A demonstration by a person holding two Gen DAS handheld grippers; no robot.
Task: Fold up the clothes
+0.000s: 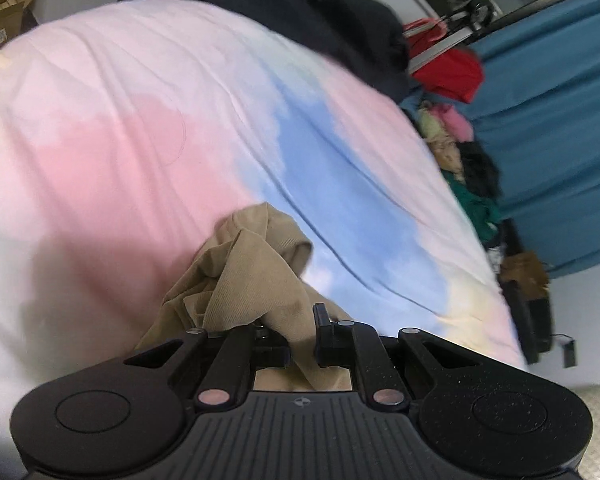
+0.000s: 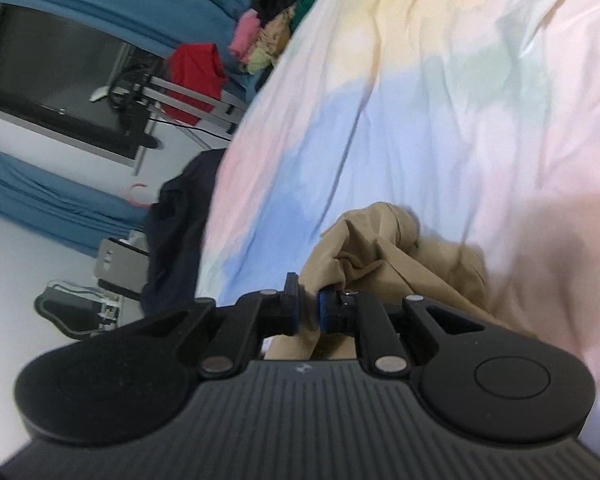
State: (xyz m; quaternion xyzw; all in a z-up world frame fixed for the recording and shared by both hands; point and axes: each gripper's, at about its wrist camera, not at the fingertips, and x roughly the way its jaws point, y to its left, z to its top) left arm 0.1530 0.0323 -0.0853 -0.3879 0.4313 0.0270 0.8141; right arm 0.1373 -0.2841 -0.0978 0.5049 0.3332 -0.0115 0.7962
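Bed with pastel pink-blue-yellow sheet; dark garment heaped at 12 o'clock in left view. Tan garment bunched at 6 o'clock. Left gripper fingers clamped on its cloth; right gripper fingers pinch it too.

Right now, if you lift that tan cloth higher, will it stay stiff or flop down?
Probably flop: the tan cloth bunches in soft folds where the left gripper and right gripper pinch it. It looks thin, so likely light. It may drag on the pastel bedsheet.
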